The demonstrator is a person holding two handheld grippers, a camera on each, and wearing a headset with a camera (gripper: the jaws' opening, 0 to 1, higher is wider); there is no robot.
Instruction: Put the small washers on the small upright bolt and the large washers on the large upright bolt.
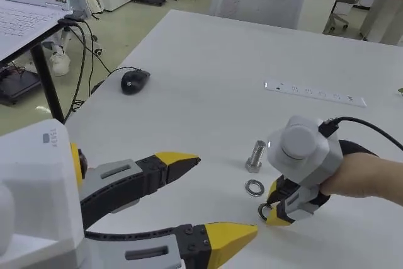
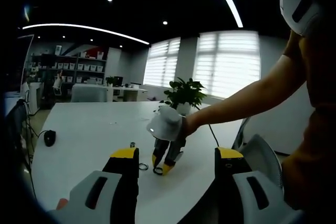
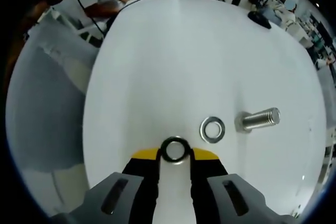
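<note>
White worktable carries everything. The black, yellow-tipped left gripper is spread wide and empty. At 5 o'clock of the upright steel bolt, the right gripper pinches a steel ring washer by its rim, probably so the hole is free for the bolt. Another flat washer lies at the bolt's 6 o'clock.

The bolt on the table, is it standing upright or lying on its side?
Upright. The bolt stands on its wide head on the table, threaded end pointing up, with a washer lying flat beside it.
</note>
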